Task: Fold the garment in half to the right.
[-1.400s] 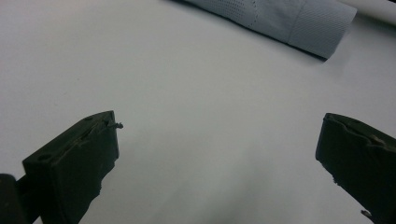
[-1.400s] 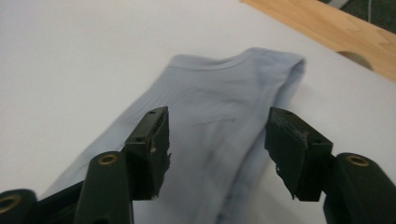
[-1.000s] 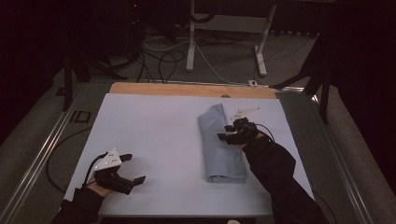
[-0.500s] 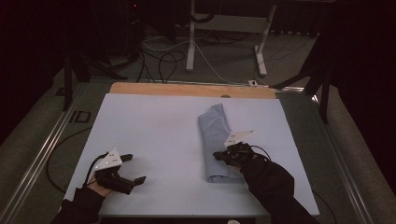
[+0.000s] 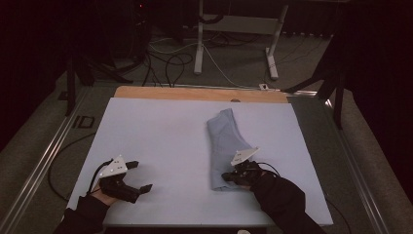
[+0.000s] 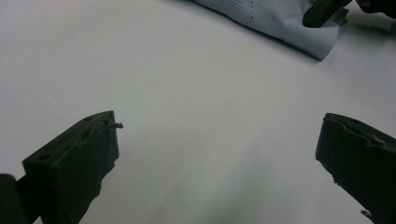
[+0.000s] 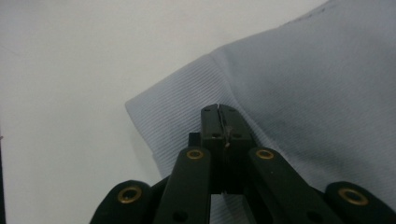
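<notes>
Folded cloth [image 5: 225,146] lies right of centre on worktop [image 5: 160,141]. Our right gripper [image 7: 219,112] jaws together over near ribbed corner; whether pinching fabric, cannot tell. Left gripper [image 6: 219,154] jaws apart, idle. We suggest lifting corner slowly, low.

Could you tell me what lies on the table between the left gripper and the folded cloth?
Nothing: in the high view, only bare table separates the left gripper from the folded cloth.
</notes>
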